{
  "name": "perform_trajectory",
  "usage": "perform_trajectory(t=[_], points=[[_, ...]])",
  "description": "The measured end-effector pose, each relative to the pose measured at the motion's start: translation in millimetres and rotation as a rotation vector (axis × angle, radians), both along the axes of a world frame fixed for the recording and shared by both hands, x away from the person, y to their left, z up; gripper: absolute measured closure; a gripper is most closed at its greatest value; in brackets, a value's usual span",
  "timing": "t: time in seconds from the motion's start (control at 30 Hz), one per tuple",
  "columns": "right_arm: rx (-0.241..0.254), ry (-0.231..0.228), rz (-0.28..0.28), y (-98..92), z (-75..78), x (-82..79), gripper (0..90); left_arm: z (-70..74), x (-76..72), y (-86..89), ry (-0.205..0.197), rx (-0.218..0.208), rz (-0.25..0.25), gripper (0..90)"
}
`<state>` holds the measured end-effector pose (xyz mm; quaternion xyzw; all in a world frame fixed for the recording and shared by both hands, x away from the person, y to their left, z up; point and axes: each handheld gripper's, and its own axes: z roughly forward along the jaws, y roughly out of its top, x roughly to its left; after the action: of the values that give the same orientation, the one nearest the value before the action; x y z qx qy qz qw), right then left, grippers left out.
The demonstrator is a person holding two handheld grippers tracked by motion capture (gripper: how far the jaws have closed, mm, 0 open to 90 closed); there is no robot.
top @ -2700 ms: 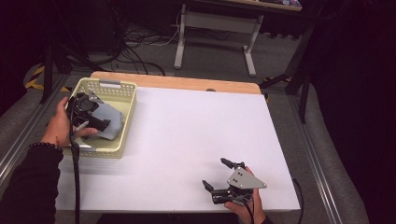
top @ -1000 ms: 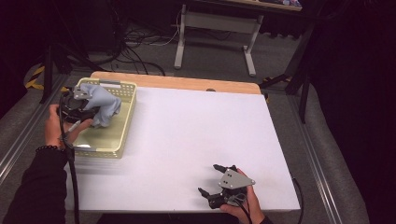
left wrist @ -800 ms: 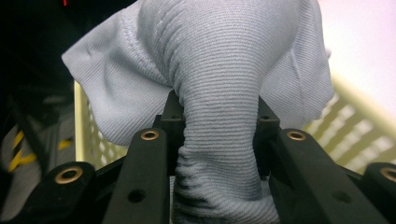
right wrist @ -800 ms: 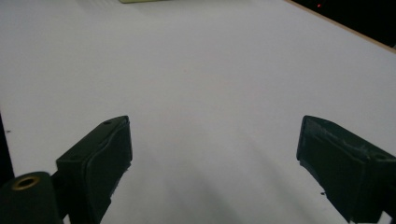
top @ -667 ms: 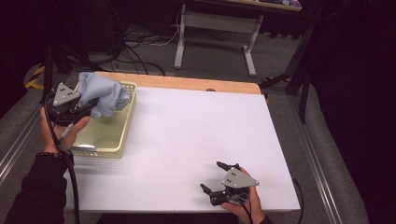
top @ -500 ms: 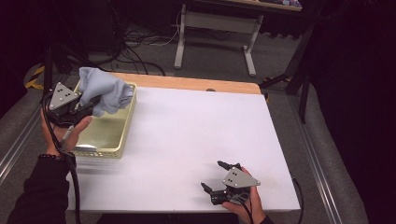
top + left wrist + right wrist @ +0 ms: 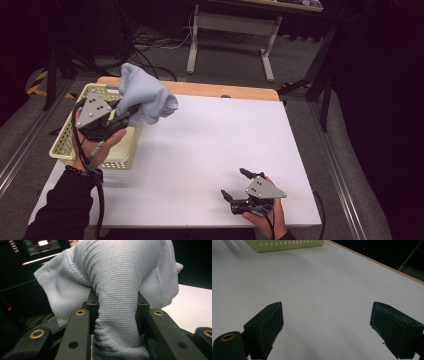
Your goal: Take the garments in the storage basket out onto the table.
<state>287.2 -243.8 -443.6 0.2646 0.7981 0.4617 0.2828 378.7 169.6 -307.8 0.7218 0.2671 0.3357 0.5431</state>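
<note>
A pale grey knitted cloth (image 7: 145,97) hangs bunched in the air over the right rim of the yellow basket (image 7: 67,142). My left gripper (image 7: 131,111) is shut on it, and in the left gripper view the cloth (image 7: 117,290) is pinched between the two black jaws and drapes over them. My right gripper (image 7: 235,184) rests low near the table's front edge, jaws wide apart. In the right gripper view its open gripper (image 7: 327,327) has only bare white tabletop between the fingers.
The white table top (image 7: 215,145) stretches between the two hands. The perforated basket (image 7: 284,245) shows at the far end in the right gripper view. Cables and a desk frame (image 7: 230,30) lie on the floor beyond the table.
My left gripper has lifted the grey cloth up out of the basket and carried it to the right, over the basket's rim. The right gripper has stayed where it was.
</note>
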Motion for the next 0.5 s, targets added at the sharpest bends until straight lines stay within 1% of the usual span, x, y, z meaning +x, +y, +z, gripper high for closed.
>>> perform_trajectory(t=[0.03, 0.1, 0.13, 0.17, 0.2, 0.27, 0.3, 0.33, 0.4, 0.43, 0.47, 0.5], points=[[-0.001, -0.004, -0.004, -1.5, 0.4, 0.1, 12.1, -0.6, -0.6, -8.1, -0.002, 0.000, -0.021, 67.8], [0.005, -0.010, -0.022, -6.0, 0.7, -1.3, 12.1, -1.3, -1.8, -18.7, -0.004, 0.004, -0.055, 67.9], [0.005, -0.010, -0.022, -6.0, 0.7, -1.3, 12.1, -1.6, -2.5, -23.3, -0.006, 0.008, -0.066, 67.9], [0.011, -0.011, -0.038, -9.3, 1.3, -3.1, 12.1, -2.2, -3.3, -30.8, -0.012, 0.009, -0.087, 67.8], [0.011, -0.011, -0.038, -9.3, 1.3, -3.1, 12.1, -2.7, -3.6, -35.4, -0.009, 0.005, -0.106, 67.8], [0.018, -0.018, -0.053, -13.0, 1.9, -4.7, 12.1, -3.8, -4.5, -49.9, -0.008, 0.012, -0.147, 67.9], [0.017, -0.019, -0.068, -16.3, 2.3, -6.1, 12.1, -5.2, -5.0, -61.5, -0.007, 0.018, -0.187, 67.8], [0.017, -0.019, -0.068, -16.3, 2.3, -6.1, 12.1, -5.2, -5.0, -61.5, -0.007, 0.018, -0.187, 67.8], [0.026, -0.018, -0.085, -20.0, 2.5, -7.8, 12.1, -7.5, -6.6, -75.7, -0.008, 0.031, -0.227, 67.8], [0.027, -0.020, -0.092, -21.7, 2.6, -8.6, 12.5, -9.4, -7.2, -84.8, -0.004, 0.030, -0.251, 67.7], [0.028, -0.031, -0.117, -25.7, 3.4, -11.9, 15.0, -11.0, -7.3, -91.3, -0.005, 0.041, -0.267, 67.6], [0.028, -0.031, -0.117, -25.7, 3.4, -11.9, 15.0, -12.6, -7.5, -96.6, -0.004, 0.043, -0.275, 67.6]])
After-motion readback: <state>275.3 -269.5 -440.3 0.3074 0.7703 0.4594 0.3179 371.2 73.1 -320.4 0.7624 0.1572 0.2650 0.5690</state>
